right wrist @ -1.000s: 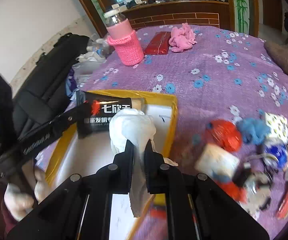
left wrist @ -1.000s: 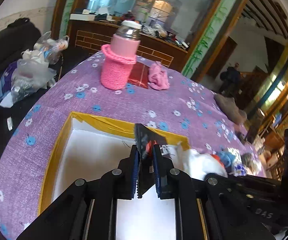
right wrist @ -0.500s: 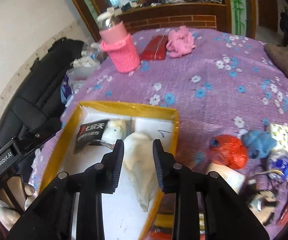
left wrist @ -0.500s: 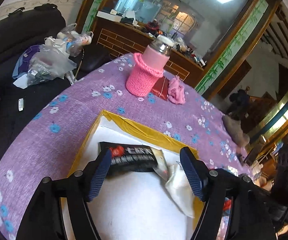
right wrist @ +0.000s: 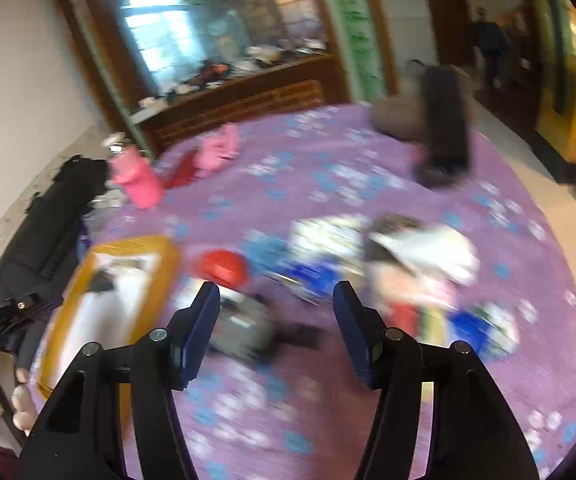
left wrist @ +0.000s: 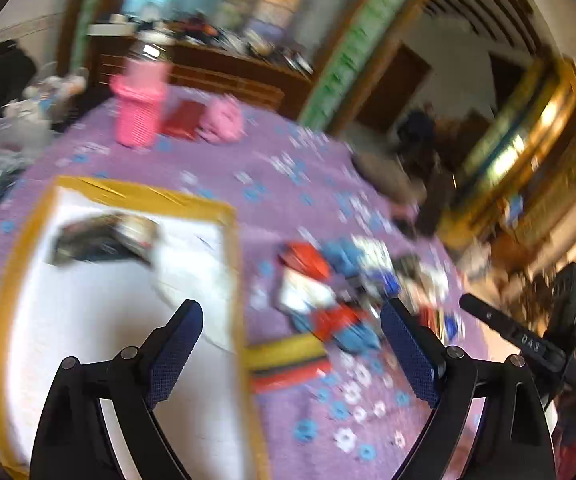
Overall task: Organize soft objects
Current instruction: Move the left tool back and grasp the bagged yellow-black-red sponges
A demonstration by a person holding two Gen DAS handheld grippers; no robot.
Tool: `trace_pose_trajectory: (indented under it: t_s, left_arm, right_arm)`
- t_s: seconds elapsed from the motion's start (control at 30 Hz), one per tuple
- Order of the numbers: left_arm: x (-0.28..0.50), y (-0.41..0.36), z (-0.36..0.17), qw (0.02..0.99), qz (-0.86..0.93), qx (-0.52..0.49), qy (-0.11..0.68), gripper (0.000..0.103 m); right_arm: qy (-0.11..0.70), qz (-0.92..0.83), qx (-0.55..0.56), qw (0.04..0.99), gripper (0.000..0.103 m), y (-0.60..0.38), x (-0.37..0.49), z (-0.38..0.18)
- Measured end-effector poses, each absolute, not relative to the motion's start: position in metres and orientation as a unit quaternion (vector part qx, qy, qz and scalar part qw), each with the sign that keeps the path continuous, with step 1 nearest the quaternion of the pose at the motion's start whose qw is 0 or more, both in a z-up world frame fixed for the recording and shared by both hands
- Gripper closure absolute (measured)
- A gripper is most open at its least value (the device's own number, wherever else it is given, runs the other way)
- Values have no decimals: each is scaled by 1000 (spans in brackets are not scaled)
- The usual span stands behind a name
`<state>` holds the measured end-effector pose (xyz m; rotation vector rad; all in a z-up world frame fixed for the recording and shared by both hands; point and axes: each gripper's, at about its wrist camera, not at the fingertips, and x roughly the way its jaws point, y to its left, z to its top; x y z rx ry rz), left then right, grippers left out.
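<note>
A yellow-rimmed box (left wrist: 144, 194) with a white floor sits on the purple flowered tablecloth; it also shows in the right wrist view (right wrist: 168, 258). Inside lie a black snack packet (left wrist: 100, 238) and a white soft cloth (left wrist: 196, 280). My left gripper (left wrist: 291, 316) is open and empty above the box's right rim. My right gripper (right wrist: 276, 296) is open and empty above a blurred heap of small items: a red one (right wrist: 222, 266), blue ones (right wrist: 307, 272), a white cloth (right wrist: 427, 250). The heap (left wrist: 343, 276) also shows in the left wrist view.
A pink knitted bottle sleeve (left wrist: 140, 112), a red pouch (left wrist: 182, 120) and a pink cloth (left wrist: 224, 118) stand at the far side of the table. A brown cushion (right wrist: 397, 118) and a dark object (right wrist: 445, 128) lie at the far right. Both views are motion-blurred.
Both grippers let go of their items, the packet and the white cloth, into the box, opened wide, and swung right toward the heap of small items.
</note>
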<state>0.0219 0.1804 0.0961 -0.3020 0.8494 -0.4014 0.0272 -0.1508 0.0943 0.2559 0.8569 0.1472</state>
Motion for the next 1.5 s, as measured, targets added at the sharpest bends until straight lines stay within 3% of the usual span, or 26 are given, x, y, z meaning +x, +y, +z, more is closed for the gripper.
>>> trace_pose_trajectory:
  t_s: [0.27, 0.53, 0.67, 0.73, 0.83, 0.97, 1.0, 1.07, 1.13, 1.37, 1.5]
  left_arm:
    - [48, 117, 67, 856, -198, -106, 465, 12]
    - [69, 87, 49, 858, -189, -88, 470, 15]
    - [69, 82, 42, 850, -227, -90, 466, 59]
    - [63, 82, 42, 849, -230, -71, 471, 68]
    - [52, 80, 32, 833, -240, -41, 497, 68]
    - [32, 76, 34, 837, -241, 12, 492, 62]
    - [31, 75, 37, 842, -237, 26, 484, 57]
    - [33, 74, 44, 861, -214, 47, 460, 26]
    - [39, 68, 48, 874, -194, 68, 441, 19]
    - [57, 35, 6, 826, -210, 137, 504, 10]
    - [37, 33, 17, 796, -287, 92, 525, 11]
  right_arm:
    - [426, 26, 182, 886, 46, -230, -6, 60]
    - [424, 10, 224, 878, 45, -272, -18, 44]
    - [426, 11, 235, 874, 46, -278, -19, 37]
    - [427, 12, 237, 873, 46, -279, -20, 35]
    - [428, 14, 238, 872, 45, -278, -23, 33]
    - [435, 14, 240, 868, 45, -278, -26, 28]
    - [436, 13, 242, 867, 45, -278, -27, 28]
    - [438, 14, 245, 865, 46, -277, -26, 26]
    - [438, 17, 247, 864, 46, -274, -26, 26]
    - [438, 26, 242, 866, 46, -263, -29, 30]
    - [434, 27, 239, 868, 46, -262, -33, 32]
